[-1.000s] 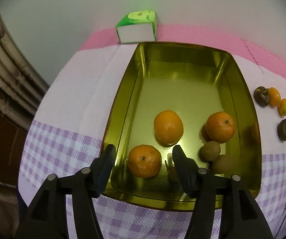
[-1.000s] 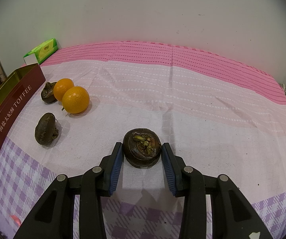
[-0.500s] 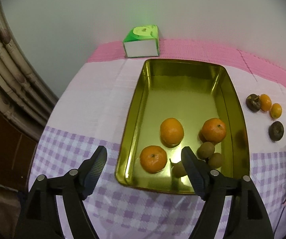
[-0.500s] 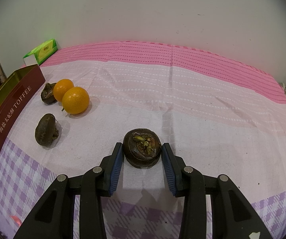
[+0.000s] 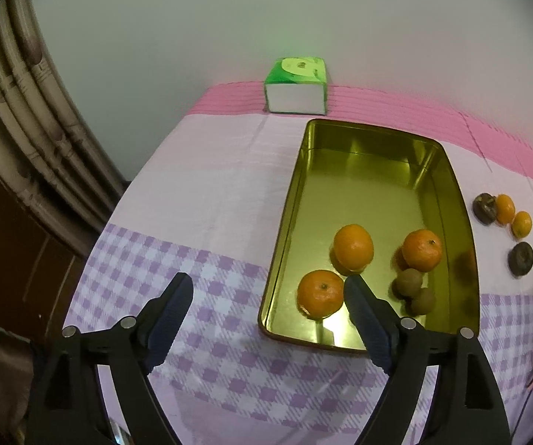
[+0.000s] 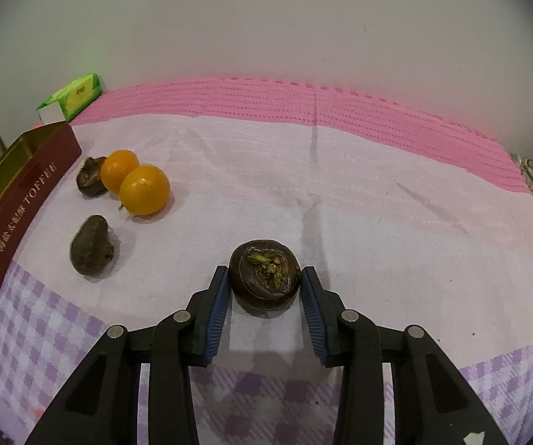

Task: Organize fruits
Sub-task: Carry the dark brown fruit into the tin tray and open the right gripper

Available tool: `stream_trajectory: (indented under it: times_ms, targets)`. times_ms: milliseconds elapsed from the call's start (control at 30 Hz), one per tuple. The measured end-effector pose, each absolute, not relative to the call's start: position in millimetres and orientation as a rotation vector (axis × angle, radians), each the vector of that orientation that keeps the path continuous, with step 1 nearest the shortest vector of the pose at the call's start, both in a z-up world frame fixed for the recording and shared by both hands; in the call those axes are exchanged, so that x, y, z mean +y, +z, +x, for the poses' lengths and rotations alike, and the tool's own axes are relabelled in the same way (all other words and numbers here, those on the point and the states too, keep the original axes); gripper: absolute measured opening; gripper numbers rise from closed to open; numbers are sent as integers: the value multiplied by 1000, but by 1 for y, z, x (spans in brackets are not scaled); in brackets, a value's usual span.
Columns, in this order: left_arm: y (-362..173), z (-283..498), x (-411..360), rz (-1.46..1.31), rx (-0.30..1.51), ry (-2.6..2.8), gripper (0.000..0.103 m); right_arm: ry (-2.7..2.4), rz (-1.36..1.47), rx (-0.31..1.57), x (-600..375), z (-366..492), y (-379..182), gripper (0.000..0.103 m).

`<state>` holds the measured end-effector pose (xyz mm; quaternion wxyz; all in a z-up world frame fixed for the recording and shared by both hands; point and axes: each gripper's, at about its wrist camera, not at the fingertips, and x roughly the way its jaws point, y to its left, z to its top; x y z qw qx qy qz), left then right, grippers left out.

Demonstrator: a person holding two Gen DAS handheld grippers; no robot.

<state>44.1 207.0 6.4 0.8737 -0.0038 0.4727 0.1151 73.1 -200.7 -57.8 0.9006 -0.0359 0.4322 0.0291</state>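
The right gripper [image 6: 264, 289] pinches a dark brown, wrinkled round fruit [image 6: 264, 280] resting on the pink cloth [image 6: 340, 204]. The left gripper [image 5: 268, 296] hangs spread wide, empty, beside the gold tin [image 5: 370, 148]. The tin's maroon side reads "TOFFEE". Only the left view shows its three oranges [image 5: 353, 247] and kiwis [image 5: 408, 283].

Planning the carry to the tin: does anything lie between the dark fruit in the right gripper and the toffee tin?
Yes. Another dark fruit lies on the cloth between the gripped dark fruit and the toffee tin.
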Motion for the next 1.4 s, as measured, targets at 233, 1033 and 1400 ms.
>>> stream_trajectory:
  times_ms: [233, 1033, 1400]
  targets:
    - [10, 43, 211, -19, 971, 252, 86, 128, -95, 856, -172, 65, -30, 36]
    - [23, 31, 256, -176, 930, 413, 88, 628, -265, 828, 55, 48, -1, 36]
    - [19, 31, 257, -179, 941, 409, 88, 630, -303, 871, 69, 49, -21, 36]
